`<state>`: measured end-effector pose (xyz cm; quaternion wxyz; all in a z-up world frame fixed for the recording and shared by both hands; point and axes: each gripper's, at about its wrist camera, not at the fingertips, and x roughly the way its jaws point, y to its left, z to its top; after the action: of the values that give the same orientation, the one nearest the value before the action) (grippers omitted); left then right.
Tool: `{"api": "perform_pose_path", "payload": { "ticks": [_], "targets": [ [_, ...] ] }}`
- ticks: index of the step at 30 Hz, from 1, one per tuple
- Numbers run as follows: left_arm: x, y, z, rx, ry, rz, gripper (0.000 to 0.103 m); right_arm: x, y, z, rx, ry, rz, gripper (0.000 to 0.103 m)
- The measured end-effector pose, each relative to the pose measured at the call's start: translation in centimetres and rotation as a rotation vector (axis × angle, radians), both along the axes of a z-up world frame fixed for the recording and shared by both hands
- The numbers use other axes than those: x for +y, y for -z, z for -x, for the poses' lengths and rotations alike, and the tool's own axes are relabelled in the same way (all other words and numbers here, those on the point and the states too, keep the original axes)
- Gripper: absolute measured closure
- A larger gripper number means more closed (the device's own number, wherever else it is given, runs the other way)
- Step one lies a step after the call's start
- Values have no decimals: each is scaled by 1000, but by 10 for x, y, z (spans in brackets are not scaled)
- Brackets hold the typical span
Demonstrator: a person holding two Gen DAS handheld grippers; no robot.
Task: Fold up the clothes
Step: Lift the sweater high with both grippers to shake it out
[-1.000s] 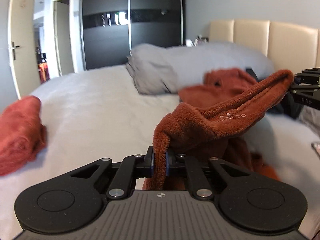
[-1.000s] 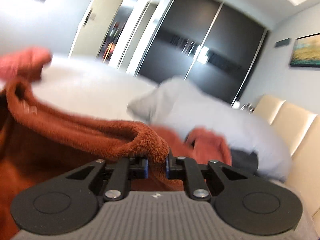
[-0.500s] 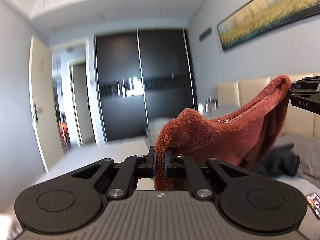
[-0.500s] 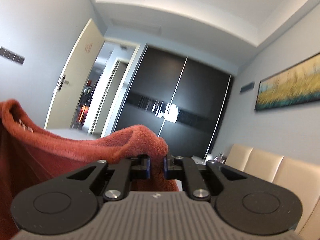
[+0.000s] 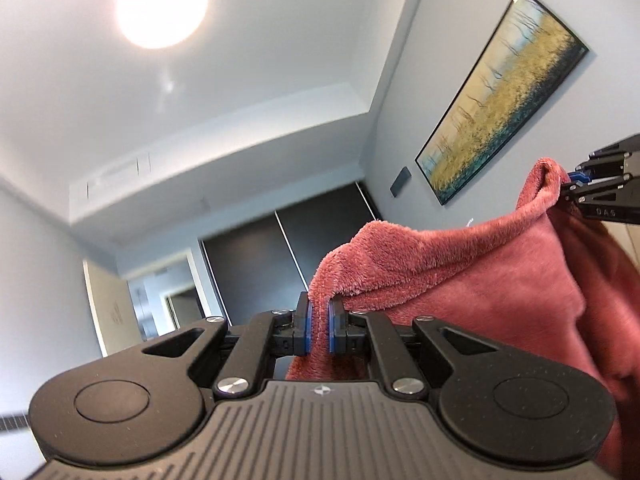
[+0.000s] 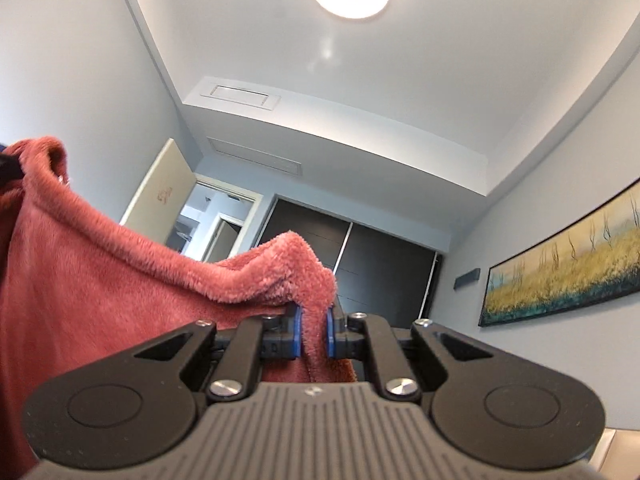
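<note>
Looking up past both tools, you are losing sight of the bed completely; only the ceiling light (image 5: 162, 2), the dark wardrobe doors (image 6: 384, 276) and the framed painting (image 5: 502, 100) are showing behind the cloth. The lower part of the rust-red fleece garment (image 5: 460, 280) is dropping out of the bottom of both views, so you cannot tell its full shape or which piece of clothing it is.

Compared with a second ago, you are holding the garment far higher: back then it was hanging just over the grey bedding with the pillows and a second red pile in view, and now both cameras are tilting toward the ceiling.

Your left gripper (image 5: 319, 330) is pinching one corner of the top hem between its blue pads (image 5: 307, 330), jaws closed on the fleece. Your right gripper (image 6: 313, 334) is clamping the other corner in the same way, and it is also peeking into the left view at the right edge (image 5: 576, 184). The hem is running roughly level from one tool to the other, sagging slightly in the middle, with the rest of the cloth hanging downward.
</note>
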<state>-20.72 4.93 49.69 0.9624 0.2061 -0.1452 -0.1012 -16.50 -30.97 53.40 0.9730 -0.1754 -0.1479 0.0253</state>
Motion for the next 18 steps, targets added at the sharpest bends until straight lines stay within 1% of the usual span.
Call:
{"api": "perform_pose_path", "payload": {
  "ticks": [2, 4, 7, 9, 11, 13, 15, 18],
  "targets": [
    [-6, 5, -9, 7, -23, -32, 98, 1, 0, -5, 33, -21, -7, 90],
    [-8, 14, -29, 58, -39, -47, 98, 5, 10, -18, 75, -34, -2, 90],
    [-1, 40, -65, 167, -55, -52, 98, 14, 39, -48, 148, -39, 17, 90],
    [3, 66, -92, 236, -69, -58, 97, 20, 64, -74, 209, -41, 28, 90],
    [6, 93, -121, 295, -81, -68, 98, 26, 90, -105, 277, -37, 35, 90],
    [4, 118, -154, 354, -90, -61, 97, 31, 115, -137, 342, -26, 41, 90],
    [-1, 144, -191, 411, -104, -58, 98, 33, 140, -178, 418, -14, 35, 90],
    [-2, 184, -246, 522, -109, -48, 97, 36, 180, -240, 535, 9, 27, 90]
  ]
}}
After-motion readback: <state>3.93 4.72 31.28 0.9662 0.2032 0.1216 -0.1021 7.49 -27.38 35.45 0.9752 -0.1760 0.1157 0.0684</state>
